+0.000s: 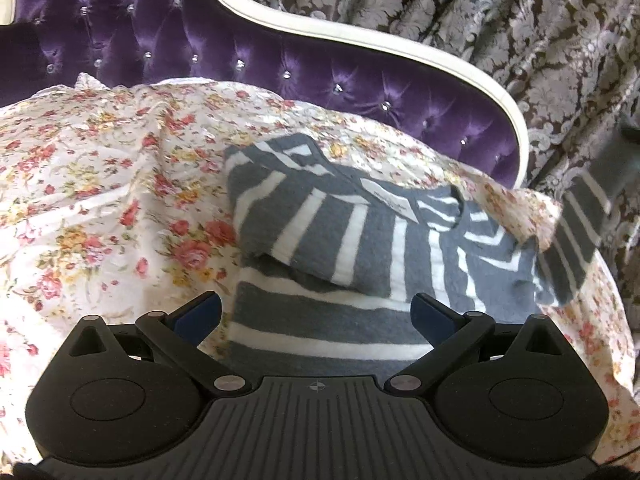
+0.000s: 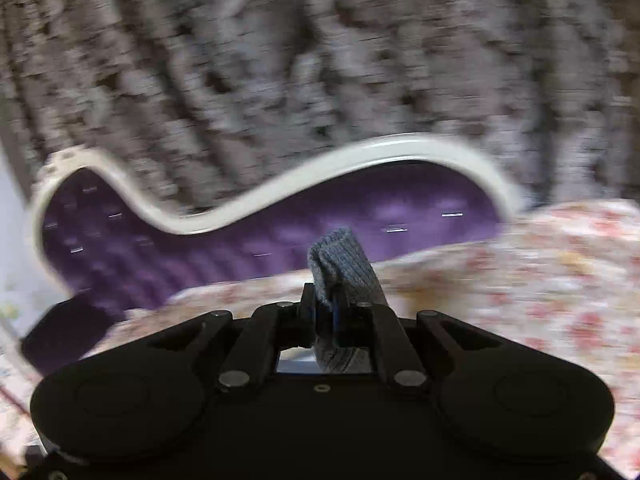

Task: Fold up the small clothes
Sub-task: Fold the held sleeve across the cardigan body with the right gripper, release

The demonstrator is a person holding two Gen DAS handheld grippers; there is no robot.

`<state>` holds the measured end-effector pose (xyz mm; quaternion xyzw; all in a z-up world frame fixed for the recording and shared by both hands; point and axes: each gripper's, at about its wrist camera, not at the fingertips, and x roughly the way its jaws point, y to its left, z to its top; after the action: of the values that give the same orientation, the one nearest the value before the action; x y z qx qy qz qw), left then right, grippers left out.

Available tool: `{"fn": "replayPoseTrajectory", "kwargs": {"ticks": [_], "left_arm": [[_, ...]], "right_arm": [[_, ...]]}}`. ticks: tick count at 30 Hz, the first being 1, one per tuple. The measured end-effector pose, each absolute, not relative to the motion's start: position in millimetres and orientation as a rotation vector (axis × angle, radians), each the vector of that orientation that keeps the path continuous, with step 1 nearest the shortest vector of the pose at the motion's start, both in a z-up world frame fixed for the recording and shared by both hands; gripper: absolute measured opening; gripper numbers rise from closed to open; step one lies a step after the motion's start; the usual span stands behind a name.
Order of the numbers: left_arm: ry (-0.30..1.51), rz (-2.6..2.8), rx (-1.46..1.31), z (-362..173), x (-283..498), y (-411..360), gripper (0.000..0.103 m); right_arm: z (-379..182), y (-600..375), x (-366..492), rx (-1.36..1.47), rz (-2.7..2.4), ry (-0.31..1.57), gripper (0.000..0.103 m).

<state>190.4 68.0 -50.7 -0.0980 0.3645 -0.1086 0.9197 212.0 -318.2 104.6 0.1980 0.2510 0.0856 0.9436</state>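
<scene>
A grey and white striped garment [image 1: 352, 240] lies partly folded on the floral bedspread [image 1: 100, 184], with a white label near its collar. My left gripper [image 1: 316, 312] hovers open just above its near edge, blue pads wide apart and nothing between them. At the right of the left wrist view a striped sleeve [image 1: 576, 232] is lifted and blurred, stretching up toward the edge of the frame. In the right wrist view my right gripper [image 2: 333, 312] is shut on a bunch of grey knit fabric [image 2: 340, 260] that sticks up between the fingers. That view is heavily blurred.
A purple tufted headboard [image 1: 224, 64] with a white curved frame [image 1: 400, 46] stands behind the bed. Grey patterned curtains [image 1: 500, 20] hang beyond it. The bedspread drops off at the right edge [image 1: 612, 320].
</scene>
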Motion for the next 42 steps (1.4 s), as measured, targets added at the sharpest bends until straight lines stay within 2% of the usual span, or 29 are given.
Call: {"fn": "replayPoseTrajectory", "kwargs": {"ticks": [6, 15, 19, 21, 23, 24, 31, 42], "left_arm": [[0.734, -0.199, -0.242, -41.8, 189.3, 84.4, 0.102], [0.737, -0.16, -0.284, -36.9, 192.5, 103.5, 0.102], [0.753, -0.152, -0.287, -40.0, 195.2, 105.3, 0.102], [0.755, -0.151, -0.286, -40.9, 195.7, 105.5, 0.102], [0.758, -0.152, -0.285, -42.1, 197.0, 105.8, 0.102], [0.759, -0.152, -0.284, -42.7, 197.4, 105.7, 0.102], [0.744, -0.149, -0.265, -45.9, 200.5, 100.6, 0.102], [0.672, -0.182, -0.161, -50.9, 203.5, 73.5, 0.102]], "right_arm": [[98.7, -221.5, 252.5, 0.366, 0.375, 0.578, 0.014], [28.4, -115.3, 286.1, 0.261, 0.529, 0.758, 0.015], [-0.9, -95.0, 290.7, 0.277, 0.591, 0.807, 0.024], [-10.0, -94.5, 287.0, 0.323, 0.621, 0.81, 0.029], [-14.6, -99.5, 285.3, 0.361, 0.64, 0.797, 0.051], [-15.1, -104.8, 283.7, 0.38, 0.643, 0.781, 0.053], [-18.8, -173.0, 268.0, 0.457, 0.465, 0.67, 0.059], [-79.5, -250.2, 236.1, 0.388, 0.173, 0.675, 0.058]]}}
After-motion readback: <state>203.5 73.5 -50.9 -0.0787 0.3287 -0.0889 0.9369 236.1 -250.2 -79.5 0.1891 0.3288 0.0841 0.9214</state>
